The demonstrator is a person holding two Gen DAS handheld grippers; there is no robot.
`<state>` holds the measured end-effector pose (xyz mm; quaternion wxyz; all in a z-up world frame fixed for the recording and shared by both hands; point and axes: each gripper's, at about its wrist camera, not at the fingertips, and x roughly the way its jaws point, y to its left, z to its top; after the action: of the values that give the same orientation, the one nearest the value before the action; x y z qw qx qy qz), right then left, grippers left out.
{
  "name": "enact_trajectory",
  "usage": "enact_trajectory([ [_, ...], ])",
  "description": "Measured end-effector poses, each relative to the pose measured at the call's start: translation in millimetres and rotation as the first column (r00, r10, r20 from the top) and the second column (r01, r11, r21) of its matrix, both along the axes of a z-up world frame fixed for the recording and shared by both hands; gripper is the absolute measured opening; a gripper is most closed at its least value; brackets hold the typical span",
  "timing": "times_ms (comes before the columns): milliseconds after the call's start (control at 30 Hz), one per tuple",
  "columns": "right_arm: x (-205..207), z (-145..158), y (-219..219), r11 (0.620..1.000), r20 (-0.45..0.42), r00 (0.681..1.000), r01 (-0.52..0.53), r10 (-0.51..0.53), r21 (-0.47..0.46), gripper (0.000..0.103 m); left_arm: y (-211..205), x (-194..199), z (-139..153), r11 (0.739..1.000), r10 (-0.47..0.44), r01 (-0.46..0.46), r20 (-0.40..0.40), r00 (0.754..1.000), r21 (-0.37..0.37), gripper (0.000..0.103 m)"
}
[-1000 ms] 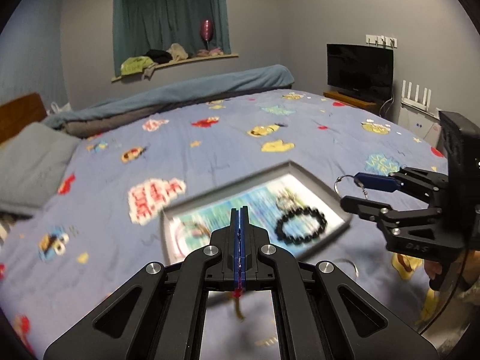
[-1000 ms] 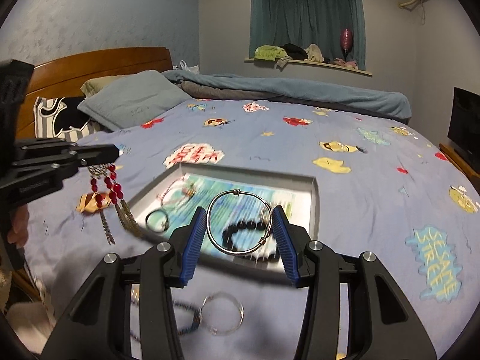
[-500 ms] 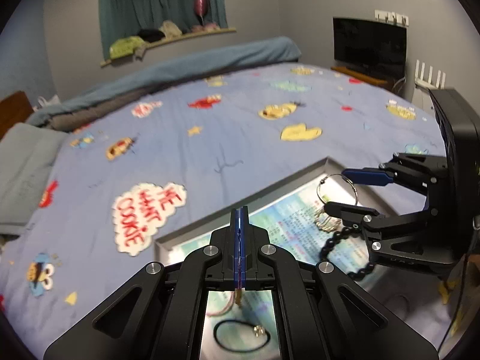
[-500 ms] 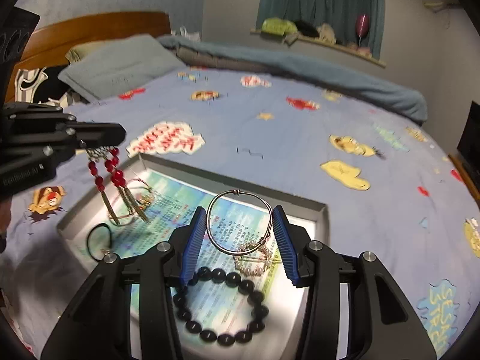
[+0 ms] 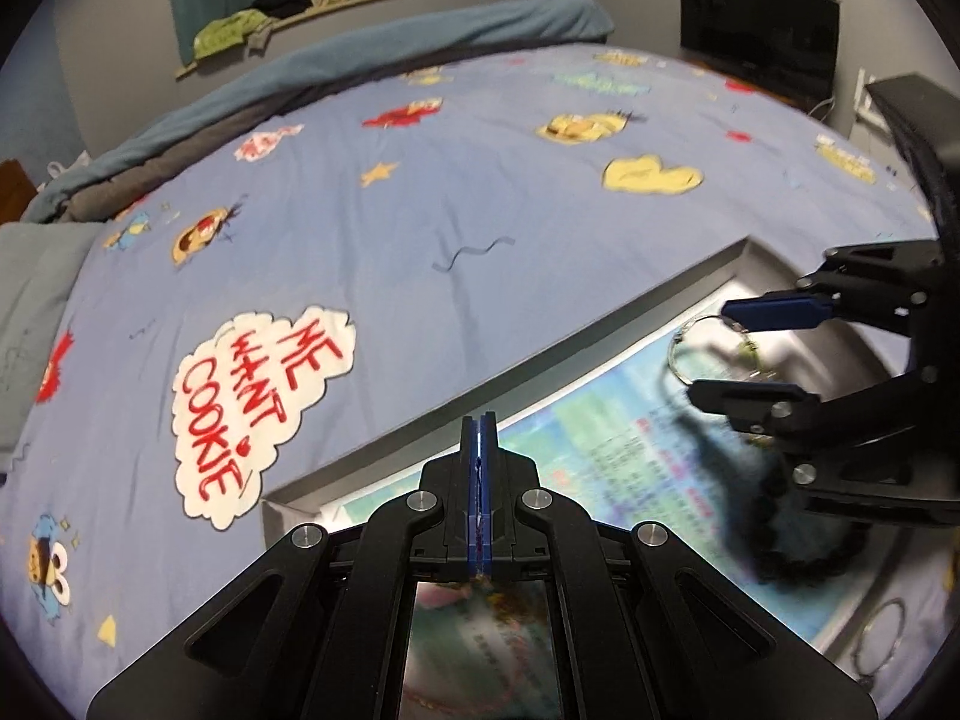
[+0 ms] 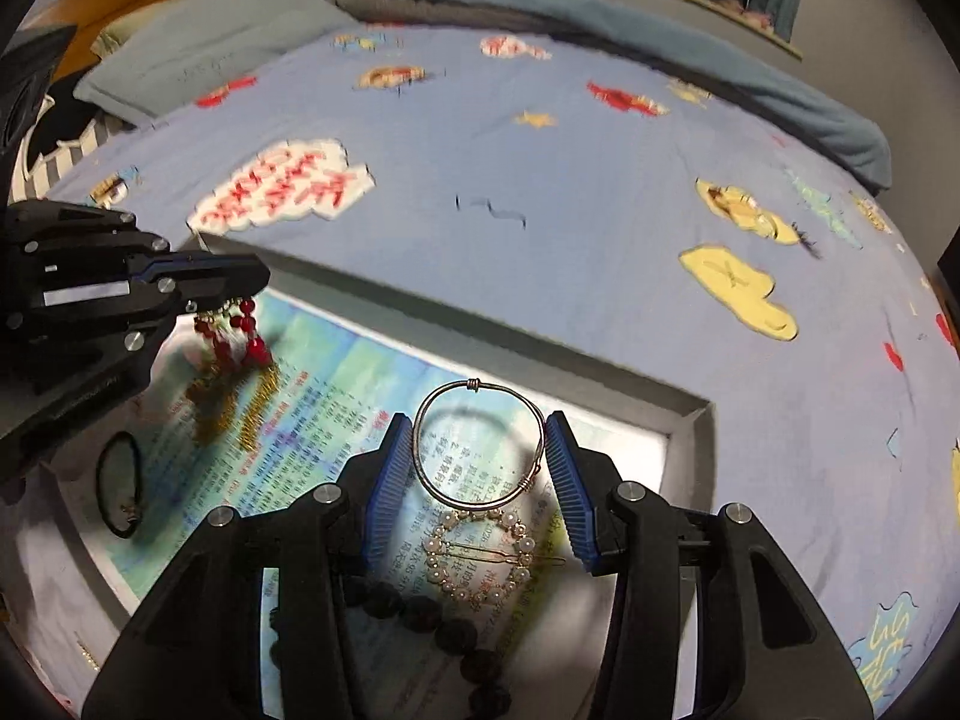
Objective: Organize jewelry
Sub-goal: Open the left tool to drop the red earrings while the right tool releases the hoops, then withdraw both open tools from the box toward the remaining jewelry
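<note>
A grey tray [image 6: 690, 414] with a colourful printed liner lies on the blue bedspread. My right gripper [image 6: 478, 450] is shut on a thin silver bangle [image 6: 474, 384], its blue pads pressing both sides, low over the tray's right part. In the left wrist view the right gripper [image 5: 714, 354] and the bangle [image 5: 675, 354] show at right. My left gripper [image 6: 258, 276] is shut on a red-bead tassel earring [image 6: 240, 330], whose gold fringe hangs to the liner at the tray's left. The left gripper [image 5: 479, 426] pads meet over the tray's rim [image 5: 540, 372].
In the tray lie a pearl ring hair clip [image 6: 480, 558], a black bead bracelet [image 6: 420, 606] and a black hair tie [image 6: 120, 492]. A silver ring [image 5: 882, 636] lies on the bedspread outside the tray. Pillows [image 6: 198, 66] sit far left.
Both grippers have come forward and down from before the tray to low over it, each keeping its piece. The earring's fringe now reaches the liner.
</note>
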<state>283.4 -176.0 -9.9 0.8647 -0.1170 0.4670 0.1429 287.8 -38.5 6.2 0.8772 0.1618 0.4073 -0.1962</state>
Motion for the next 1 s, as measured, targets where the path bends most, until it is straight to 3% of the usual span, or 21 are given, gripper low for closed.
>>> enact_trajectory([
  [433,9,-5,0,1.0,-0.026,1.0,0.008,-0.008,-0.011,0.047,6,13,-17,0.999,0.034,-0.032,-0.048,0.998,0.026,0.002],
  [500,8,-4,0,1.0,-0.013,1.0,0.013,-0.013,-0.023,0.047,7,12,-16,0.999,0.044,-0.042,-0.045,0.998,0.03,0.007],
  [567,7,-2,-2,1.0,-0.009,1.0,0.015,-0.015,-0.022,0.048,8,12,-13,0.998,0.053,-0.052,-0.033,0.998,0.02,0.024],
  [733,-2,11,-10,0.999,0.014,0.999,0.038,-0.038,-0.007,0.049,12,-1,4,0.998,0.058,-0.058,0.002,0.998,-0.016,0.031],
  [867,-14,27,-18,0.998,0.044,0.997,0.06,-0.061,0.018,0.065,16,-18,20,0.997,0.072,-0.07,0.039,0.997,-0.045,0.062],
  [1000,-34,45,-27,0.996,0.083,0.993,0.08,-0.084,0.044,0.074,25,-40,39,0.991,0.098,-0.091,0.068,0.993,-0.099,0.075],
])
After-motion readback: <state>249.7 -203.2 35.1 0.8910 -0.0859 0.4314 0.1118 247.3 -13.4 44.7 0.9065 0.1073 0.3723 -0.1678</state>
